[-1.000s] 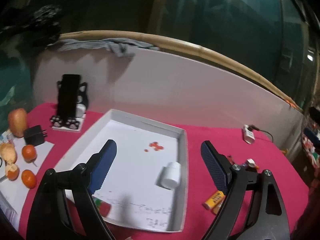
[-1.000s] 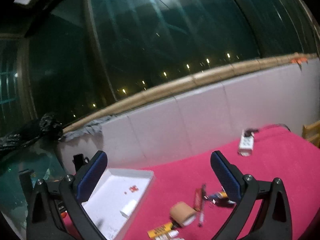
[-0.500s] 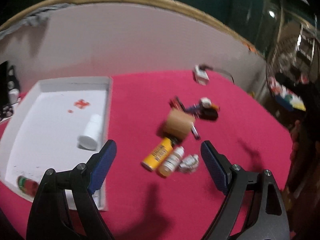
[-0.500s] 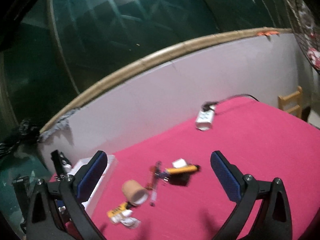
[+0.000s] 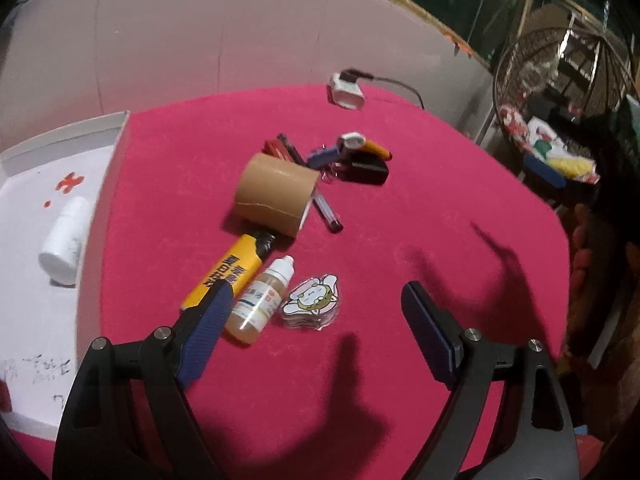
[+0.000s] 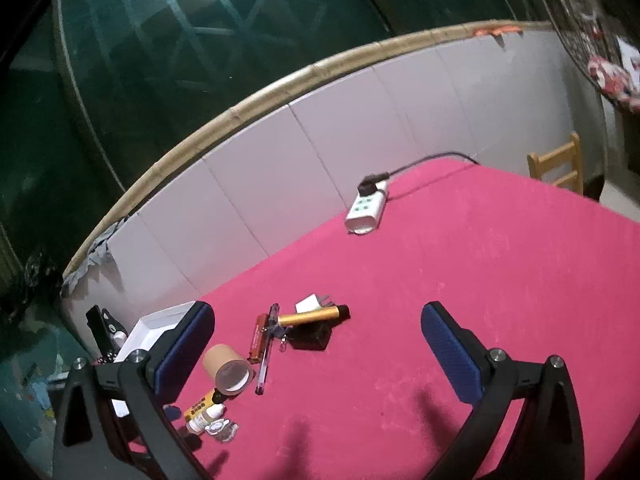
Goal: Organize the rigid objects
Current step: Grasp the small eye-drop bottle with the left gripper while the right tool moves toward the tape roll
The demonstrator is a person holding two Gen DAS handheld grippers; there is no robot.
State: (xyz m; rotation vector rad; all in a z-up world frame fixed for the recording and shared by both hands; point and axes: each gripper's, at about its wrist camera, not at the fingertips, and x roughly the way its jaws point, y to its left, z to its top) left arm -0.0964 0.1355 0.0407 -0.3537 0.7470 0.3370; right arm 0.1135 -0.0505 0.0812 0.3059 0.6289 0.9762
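Small items lie in a cluster on the pink table [image 5: 400, 220]: a brown tape roll [image 5: 276, 194], a yellow tube [image 5: 226, 272], a small dropper bottle [image 5: 262, 294], a clear cartoon charm [image 5: 314, 306], pens [image 5: 326, 210], a gold tube [image 6: 312, 314] and a black block [image 5: 366, 170]. A white bottle [image 5: 66, 240] lies in the white tray [image 5: 106, 208] at the left. My left gripper [image 5: 316, 330] is open just above the charm and dropper bottle. My right gripper [image 6: 318, 344] is open, with the cluster [image 6: 264, 344] between and left of its fingers.
A white power strip [image 6: 366, 210] with a black cable sits at the table's back by the white wall panels. A phone stand [image 6: 104, 330] stands behind the tray. A wooden chair [image 6: 558, 168] and cluttered shelves stand beyond the table's right side.
Both grippers swung right and sank toward the table. The left view went from the tray to the item cluster, now close below its fingers. Both stayed open.
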